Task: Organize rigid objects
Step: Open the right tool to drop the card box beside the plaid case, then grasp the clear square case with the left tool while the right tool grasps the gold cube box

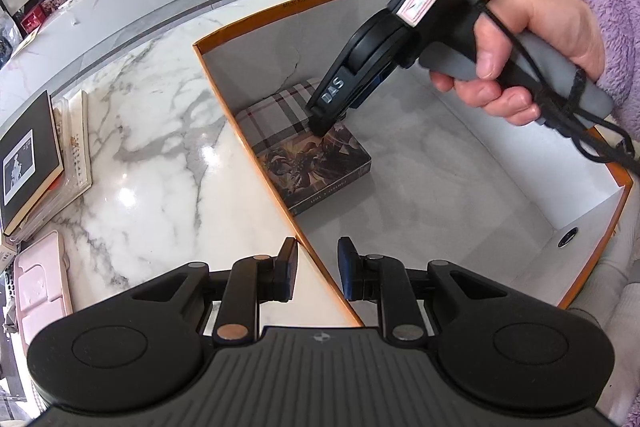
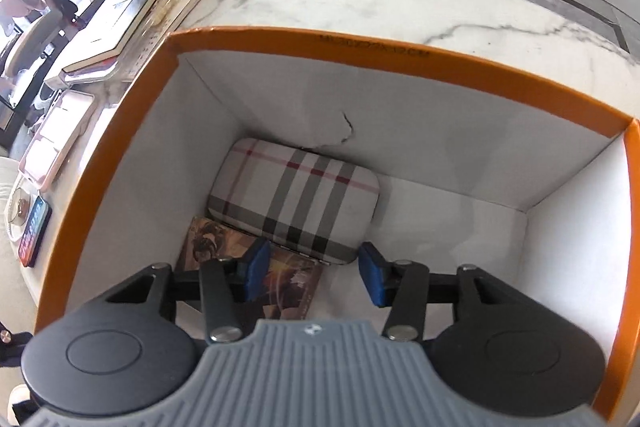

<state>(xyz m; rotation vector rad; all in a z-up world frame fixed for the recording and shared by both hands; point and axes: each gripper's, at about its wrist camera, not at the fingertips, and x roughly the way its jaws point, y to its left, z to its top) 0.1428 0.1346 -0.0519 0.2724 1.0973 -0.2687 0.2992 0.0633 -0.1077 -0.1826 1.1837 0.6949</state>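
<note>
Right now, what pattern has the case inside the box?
The case is beige plaid with grey, black and red stripes; the right wrist view shows it best.

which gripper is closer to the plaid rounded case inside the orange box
Right. The right gripper is down inside the orange-rimmed white box, open, just in front of the plaid rounded case. The left gripper straddles the box's near rim, open, farther from the case.

I see a plaid case [image 2: 294,201] lying flat in the far left corner of the orange-rimmed box [image 2: 360,53]. A dark illustrated book [image 1: 314,169] lies flat just before it, their edges touching.
</note>
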